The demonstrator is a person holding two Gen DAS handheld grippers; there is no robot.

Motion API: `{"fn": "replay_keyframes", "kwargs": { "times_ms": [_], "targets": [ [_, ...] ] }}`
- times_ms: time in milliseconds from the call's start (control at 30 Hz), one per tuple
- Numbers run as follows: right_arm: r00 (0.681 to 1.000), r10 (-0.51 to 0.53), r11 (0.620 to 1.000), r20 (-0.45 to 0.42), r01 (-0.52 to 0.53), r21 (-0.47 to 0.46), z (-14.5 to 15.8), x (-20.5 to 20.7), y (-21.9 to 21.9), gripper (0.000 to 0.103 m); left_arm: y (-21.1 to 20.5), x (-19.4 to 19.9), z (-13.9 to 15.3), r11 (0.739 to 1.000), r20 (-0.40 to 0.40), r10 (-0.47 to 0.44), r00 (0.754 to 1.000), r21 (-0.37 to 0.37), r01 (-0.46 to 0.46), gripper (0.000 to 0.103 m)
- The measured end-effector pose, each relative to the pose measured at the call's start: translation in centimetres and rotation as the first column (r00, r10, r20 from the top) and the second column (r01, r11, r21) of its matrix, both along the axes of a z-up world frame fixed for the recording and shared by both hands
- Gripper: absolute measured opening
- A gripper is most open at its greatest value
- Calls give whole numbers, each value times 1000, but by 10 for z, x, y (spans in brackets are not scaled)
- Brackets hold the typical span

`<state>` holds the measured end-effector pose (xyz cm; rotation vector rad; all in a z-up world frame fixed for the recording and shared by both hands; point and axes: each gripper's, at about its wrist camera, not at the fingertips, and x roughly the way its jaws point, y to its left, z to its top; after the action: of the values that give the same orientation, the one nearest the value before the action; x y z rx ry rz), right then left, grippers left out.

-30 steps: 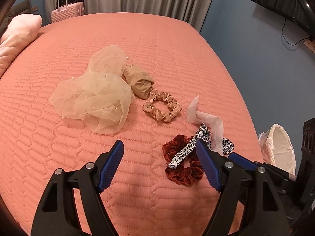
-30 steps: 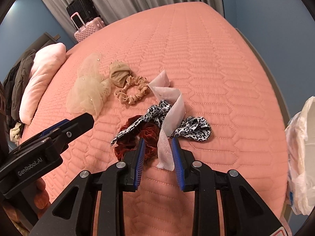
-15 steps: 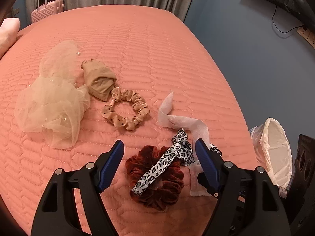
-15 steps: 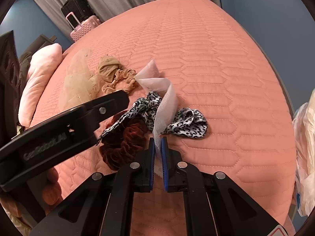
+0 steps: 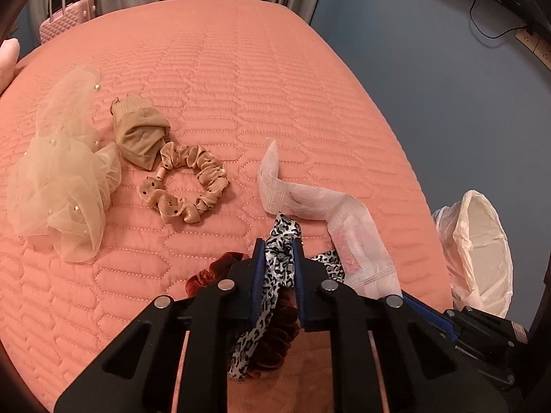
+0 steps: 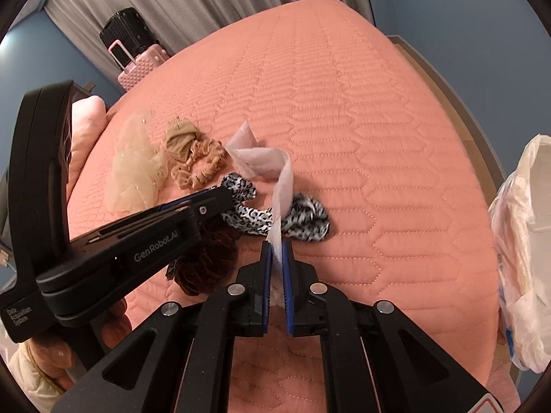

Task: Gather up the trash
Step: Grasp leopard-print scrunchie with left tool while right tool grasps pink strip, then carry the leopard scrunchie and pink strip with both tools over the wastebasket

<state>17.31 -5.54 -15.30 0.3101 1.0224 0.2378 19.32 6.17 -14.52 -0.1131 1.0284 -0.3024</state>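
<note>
A pale crinkled wrapper strip [image 5: 310, 203] lies twisted across a leopard-print scrunchie [image 5: 280, 268] on the salmon quilted bed [image 5: 241, 86]. A dark red velvet scrunchie [image 5: 213, 272] lies under the leopard fabric. My left gripper [image 5: 279, 247] is closing, its blue pads pressing a band of the leopard-print scrunchie. In the right wrist view my right gripper [image 6: 276, 244] is shut on the near end of the wrapper strip [image 6: 284, 179], which rises from the pads over the leopard-print scrunchie [image 6: 303, 220]. The left gripper [image 6: 220, 196] reaches in from the left, above the velvet scrunchie [image 6: 206, 258].
Beige tulle [image 5: 65, 186], a tan bundled sock [image 5: 141, 134] and a tan dotted scrunchie [image 5: 186, 186] lie further left on the bed. A bin lined with a pale plastic bag [image 5: 482, 251] stands off the bed's right edge. A pink suitcase [image 5: 65, 17] stands by the curtain.
My left gripper moved right over the leopard-print scrunchie and closed on it. My right gripper's jaws closed on the wrapper strip's end and stayed shut.
</note>
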Motion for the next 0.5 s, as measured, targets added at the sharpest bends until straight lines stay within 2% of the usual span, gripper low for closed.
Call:
{"fn": "replay_keyframes", "kwargs": {
  "times_ms": [233, 500],
  "targets": [
    [993, -12, 1000, 113, 12, 8, 56, -3, -12, 6, 5, -19, 45, 1000, 90, 17, 996, -20, -15, 15],
    [963, -41, 999, 267, 38, 15, 139, -21, -32, 6, 1, -38, 116, 999, 217, 22, 976, -51, -11, 15]
  ]
}}
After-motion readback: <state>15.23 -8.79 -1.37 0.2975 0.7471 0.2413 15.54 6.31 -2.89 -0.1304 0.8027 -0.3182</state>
